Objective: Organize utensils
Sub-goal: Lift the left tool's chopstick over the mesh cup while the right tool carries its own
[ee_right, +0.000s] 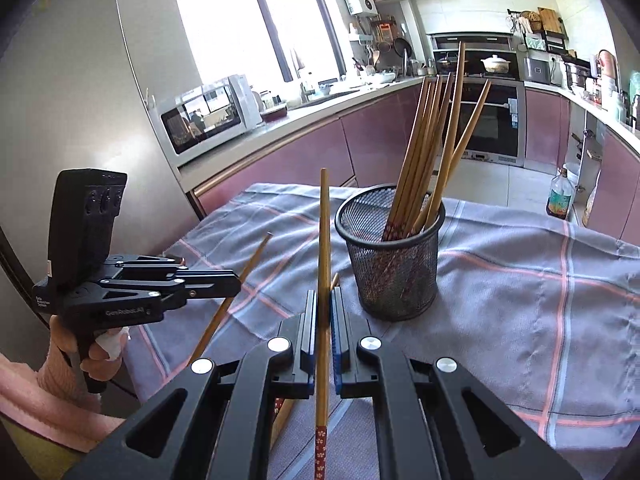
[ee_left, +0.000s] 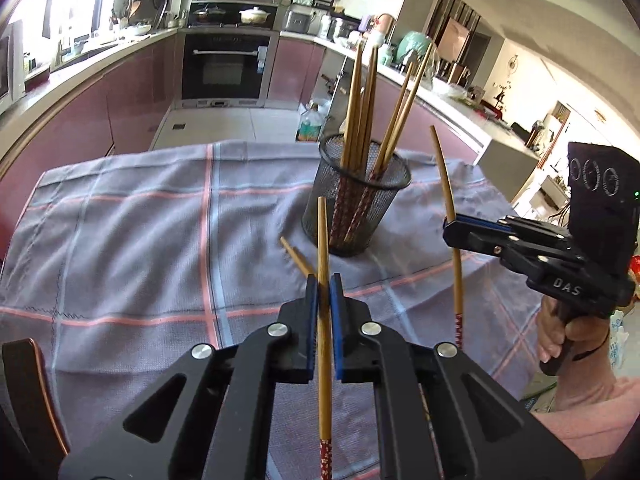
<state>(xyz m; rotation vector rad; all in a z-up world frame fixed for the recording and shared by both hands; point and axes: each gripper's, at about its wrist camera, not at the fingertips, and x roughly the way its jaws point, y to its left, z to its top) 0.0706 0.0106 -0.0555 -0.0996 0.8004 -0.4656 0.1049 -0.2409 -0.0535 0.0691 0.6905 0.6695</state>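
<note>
Many wooden chopsticks already stand in the round black mesh cup [ee_left: 356,196]. The left gripper [ee_left: 324,292] pinches 1 long wooden chopstick [ee_left: 323,248] near the cup, and the right gripper [ee_right: 324,304] pinches 1 more wooden chopstick [ee_right: 323,220]. 1 last stick [ee_left: 296,256] maybe lies on the grey checked cloth [ee_left: 140,240] beside the cup.

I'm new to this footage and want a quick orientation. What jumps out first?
Each tool grips one upright chopstick: the left tool holds its chopstick, and the right tool holds another chopstick. Behind them, a black mesh cup full of chopsticks stands on a grey checked cloth. One more loose chopstick lies on the cloth near the cup.
</note>
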